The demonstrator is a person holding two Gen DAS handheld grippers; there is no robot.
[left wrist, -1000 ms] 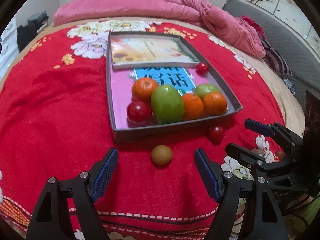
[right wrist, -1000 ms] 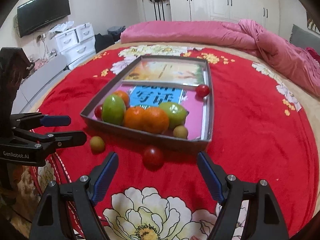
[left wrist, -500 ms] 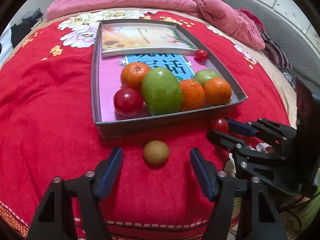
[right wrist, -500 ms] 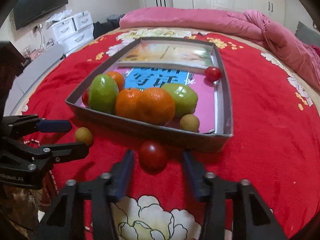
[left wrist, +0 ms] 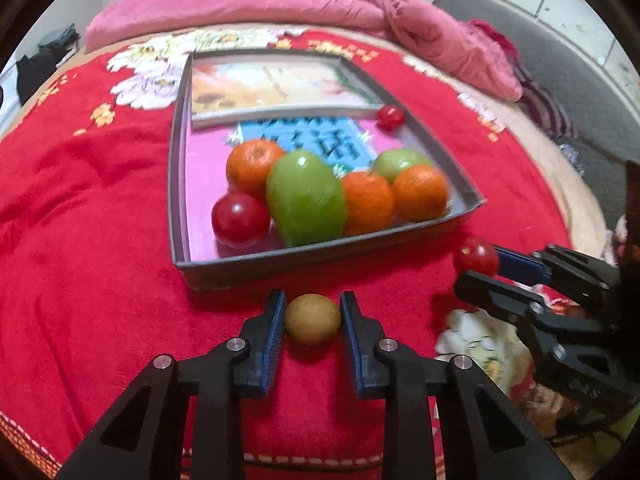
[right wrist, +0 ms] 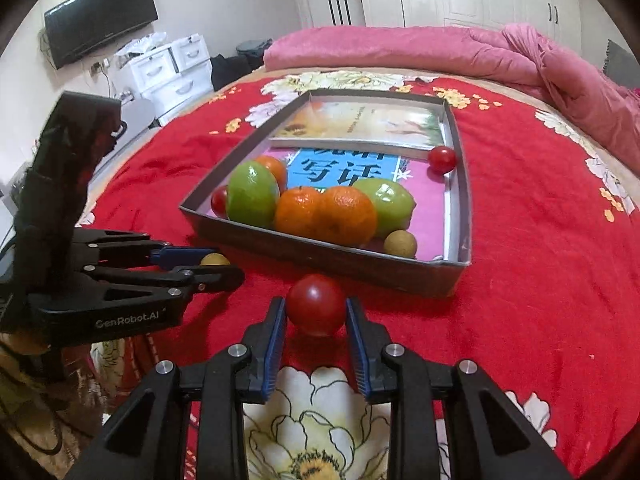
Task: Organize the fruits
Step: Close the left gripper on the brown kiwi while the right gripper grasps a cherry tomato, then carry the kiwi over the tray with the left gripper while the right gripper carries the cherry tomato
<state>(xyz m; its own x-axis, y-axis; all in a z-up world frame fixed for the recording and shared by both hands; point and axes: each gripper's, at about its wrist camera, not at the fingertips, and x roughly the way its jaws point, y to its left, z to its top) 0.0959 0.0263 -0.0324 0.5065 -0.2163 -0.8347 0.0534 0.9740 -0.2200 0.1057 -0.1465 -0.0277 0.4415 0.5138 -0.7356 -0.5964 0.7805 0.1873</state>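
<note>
While oranges (left wrist: 366, 202) fill the tray (left wrist: 178, 184), books (left wrist: 276, 92) lie behind.

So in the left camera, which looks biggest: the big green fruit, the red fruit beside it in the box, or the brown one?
1. Big green fruit, plainly largest.
2. Red fruit beside it.
3. Brown fruit, smallest-looking even though nearest the camera, so truly smaller.

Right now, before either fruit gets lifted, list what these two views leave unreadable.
- Left wrist view: the box contents are motion-blurred; the blue book's characters cannot be read.
- Left wrist view: the small tan fruit in the box is hidden behind the oranges.
- Right wrist view: the left gripper covers most of the brown fruit.
- Both views: whether either gripped fruit, including the red fruit, has left the red blanket.
</note>
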